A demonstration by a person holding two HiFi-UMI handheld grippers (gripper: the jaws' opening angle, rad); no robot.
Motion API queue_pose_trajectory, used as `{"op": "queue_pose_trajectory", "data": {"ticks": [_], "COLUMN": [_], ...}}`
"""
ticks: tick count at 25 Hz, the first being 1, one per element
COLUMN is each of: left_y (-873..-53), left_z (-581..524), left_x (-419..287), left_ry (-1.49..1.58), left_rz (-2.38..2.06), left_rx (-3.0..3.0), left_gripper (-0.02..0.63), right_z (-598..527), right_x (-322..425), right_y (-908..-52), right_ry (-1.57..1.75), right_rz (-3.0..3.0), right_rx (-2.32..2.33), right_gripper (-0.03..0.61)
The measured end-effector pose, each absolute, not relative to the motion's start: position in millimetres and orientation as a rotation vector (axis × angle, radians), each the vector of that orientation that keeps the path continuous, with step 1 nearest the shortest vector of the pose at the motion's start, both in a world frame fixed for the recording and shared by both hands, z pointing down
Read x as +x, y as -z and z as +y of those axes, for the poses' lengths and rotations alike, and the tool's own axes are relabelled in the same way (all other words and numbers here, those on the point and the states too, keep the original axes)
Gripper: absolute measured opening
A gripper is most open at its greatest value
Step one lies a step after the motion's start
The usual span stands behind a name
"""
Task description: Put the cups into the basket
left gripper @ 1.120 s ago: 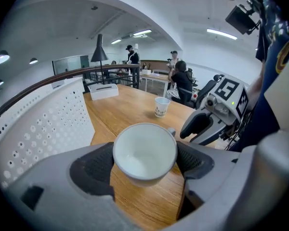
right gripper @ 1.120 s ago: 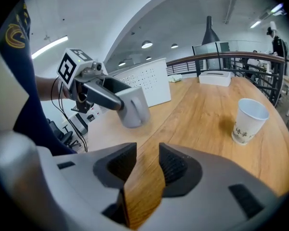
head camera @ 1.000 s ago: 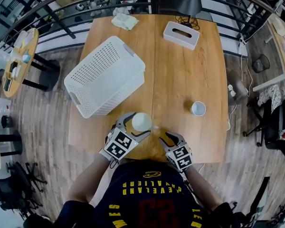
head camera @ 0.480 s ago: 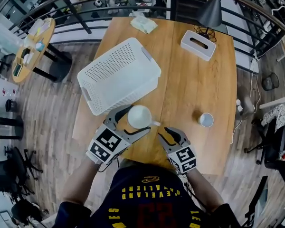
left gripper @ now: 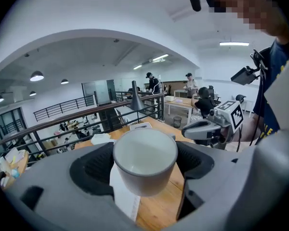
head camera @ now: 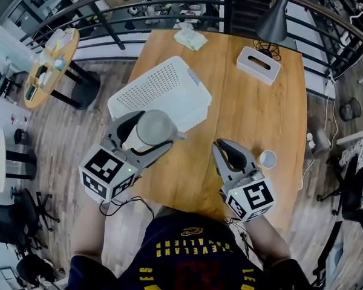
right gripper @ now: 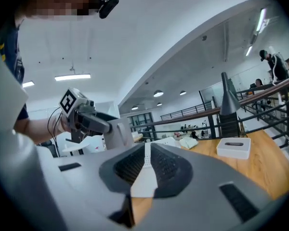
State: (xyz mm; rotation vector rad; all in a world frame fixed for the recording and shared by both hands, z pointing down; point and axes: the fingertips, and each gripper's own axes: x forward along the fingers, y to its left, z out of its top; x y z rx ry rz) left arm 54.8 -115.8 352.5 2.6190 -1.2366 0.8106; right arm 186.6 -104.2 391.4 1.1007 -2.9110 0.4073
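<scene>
**Cup up in your left gripper, by the basket**

You are holding your left gripper (head camera: 146, 132) raised over the table's (head camera: 254, 113) near-left side. Its jaws are clamping a white cup (left gripper: 144, 160) by its sides. Your right gripper (head camera: 225, 150) is hovering alongside, jaws closing almost together on nothing. The white basket (head camera: 160, 89) is lying just beyond the held cup, seemingly bottom-up. A second cup (head camera: 268, 159) is standing near the table's right edge.

Two cups: one cup (head camera: 151, 127) left of centre, another cup (head camera: 267, 159) at the right. One white basket (head camera: 163, 89) at upper centre. One white box (head camera: 258, 65), one cloth (head camera: 190, 38) and one lamp (head camera: 277, 17) along the top edge of the frame.
</scene>
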Motion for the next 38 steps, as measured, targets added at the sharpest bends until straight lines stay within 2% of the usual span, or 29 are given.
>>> {"op": "queue_pose_trajectory", "data": {"ticks": [6,10,18,38], "left_y": [-318.4,-325.5,-413.6,-577.5], "left_z": [-156.8,-190.4,-250.9,-326.3], "left_x": [32.1,29.0,5.0,5.6], "left_ry": [-0.787,-0.805,-0.851,-0.936], "left_rz": [-1.281,-1.268,-1.172,-1.099], "left_rx": [2.682,2.694,2.569,2.361], "left_gripper": [0.41,0.41,0.41,0.41], "right_z": [-144.2,-172.8,-234.8,-309.0], "right_x": [165.9,148.9,113.9,43.5], "right_y": [-348.3,-345.1,-379.1,-450.5], "right_ry": [-0.262,-0.177,-0.147,-0.251], "right_rz": [-2.955,-2.919,-2.754,-2.557], "right_rx": [1.153,1.125,1.086,0.93], "right_gripper": [0.026,0.023,0.023,0.023]}}
